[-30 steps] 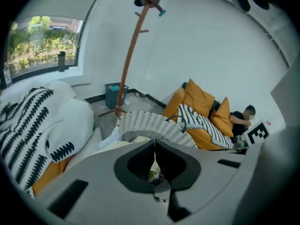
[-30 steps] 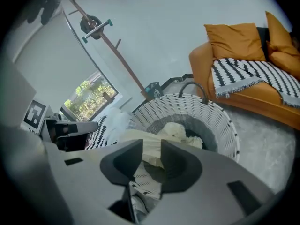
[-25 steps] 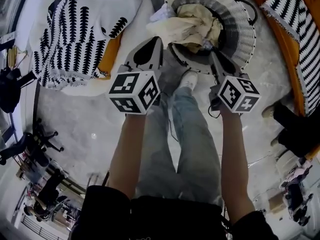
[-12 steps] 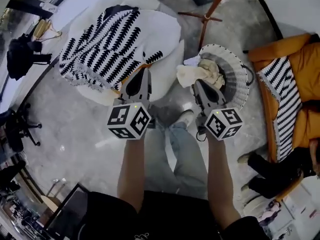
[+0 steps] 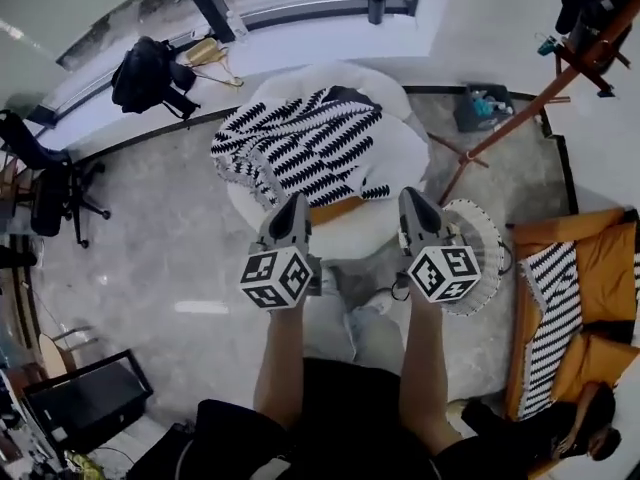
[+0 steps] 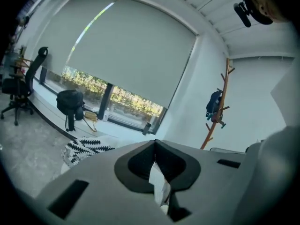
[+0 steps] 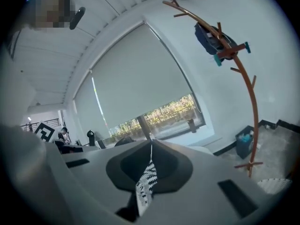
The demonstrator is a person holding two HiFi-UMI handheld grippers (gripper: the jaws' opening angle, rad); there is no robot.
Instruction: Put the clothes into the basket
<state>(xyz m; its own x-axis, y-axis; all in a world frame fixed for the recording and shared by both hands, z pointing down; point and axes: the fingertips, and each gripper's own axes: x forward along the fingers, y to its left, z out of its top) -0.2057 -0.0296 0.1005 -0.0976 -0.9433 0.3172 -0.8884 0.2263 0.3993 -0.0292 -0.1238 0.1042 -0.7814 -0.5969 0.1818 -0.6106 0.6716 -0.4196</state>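
Note:
In the head view both grippers are held up side by side in front of the person. My left gripper [image 5: 294,200] [image 6: 155,142] is shut with nothing in it. My right gripper [image 5: 411,196] [image 7: 151,143] is also shut and empty. The white woven basket [image 5: 488,238] [image 7: 276,185] stands on the floor just right of and below the right gripper, which hides what is in it. A black-and-white patterned cloth [image 5: 310,148] [image 6: 84,146] is draped over a white round seat [image 5: 405,143] beyond both grippers.
A wooden coat rack [image 5: 500,133] [image 7: 251,93] stands to the right with a bin [image 5: 480,106] at its foot. An orange sofa [image 5: 590,263] bearing a striped cloth [image 5: 555,313] is on the far right. A black bag [image 5: 145,68] rests on the window ledge, and an office chair [image 5: 50,193] stands at the left.
Both grippers have lifted up and away from the basket, where cream clothes lay, and now point roughly level toward the window. The head view has risen and takes in far more of the room.

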